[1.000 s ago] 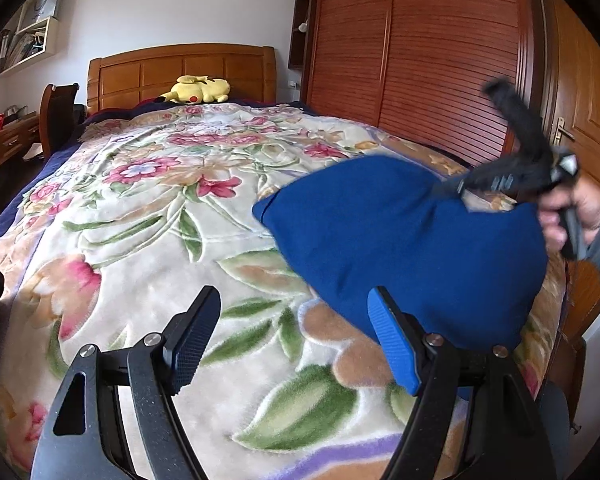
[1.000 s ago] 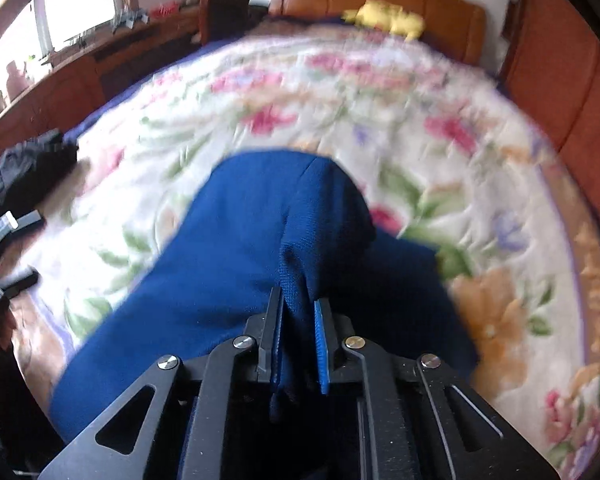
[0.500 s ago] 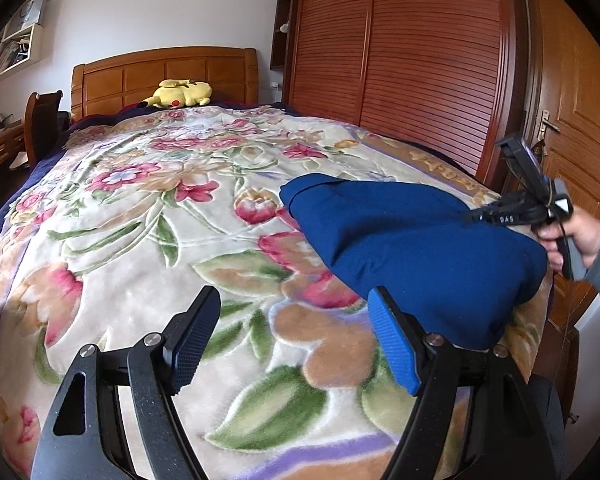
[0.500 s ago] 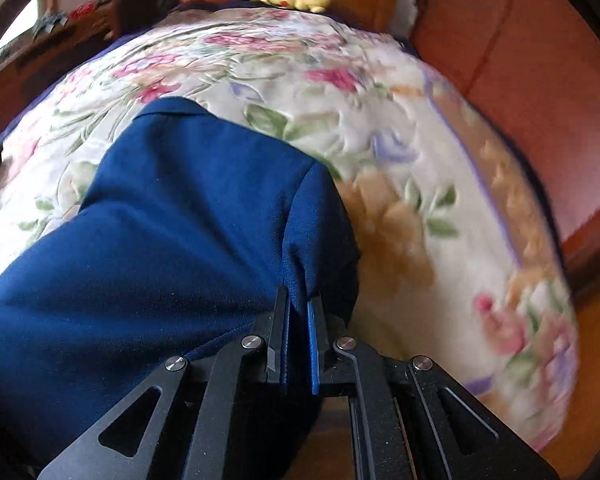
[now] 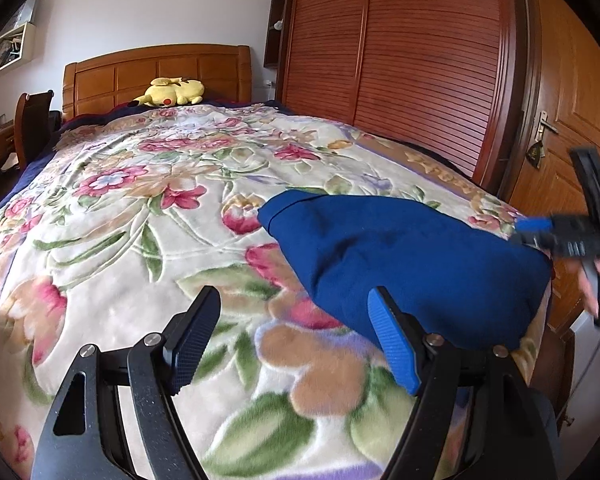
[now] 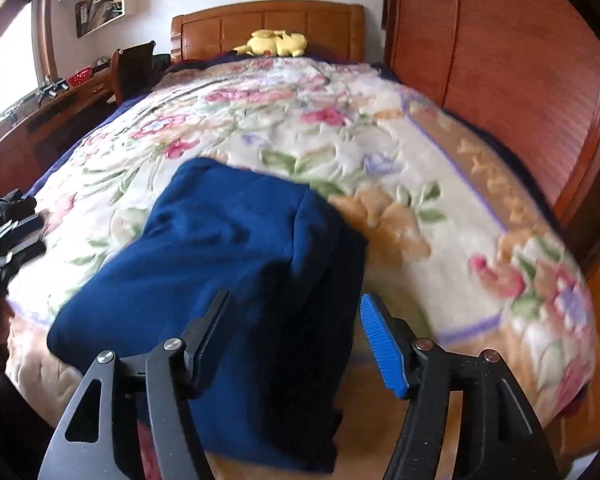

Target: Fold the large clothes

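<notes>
A dark blue garment (image 5: 412, 256) lies folded in a thick bundle on the floral blanket (image 5: 148, 208) near the bed's foot, hanging over the edge; it also shows in the right wrist view (image 6: 236, 280). My left gripper (image 5: 292, 344) is open and empty, low over the blanket just left of the garment. My right gripper (image 6: 296, 340) is open and empty, just behind the garment's near end. In the left wrist view the right gripper (image 5: 540, 232) is a blurred shape at the garment's right end.
The wooden headboard (image 5: 156, 76) with a yellow plush toy (image 5: 172, 90) is at the far end. A slatted wardrobe (image 5: 400, 68) and a door (image 5: 572, 120) run along the right. A desk (image 6: 40, 120) and dark clothes (image 6: 4, 220) lie left of the bed.
My right gripper has opened and let go of the blue garment, which has settled on the bed's foot. The left gripper has stayed open and shifted slightly.
</notes>
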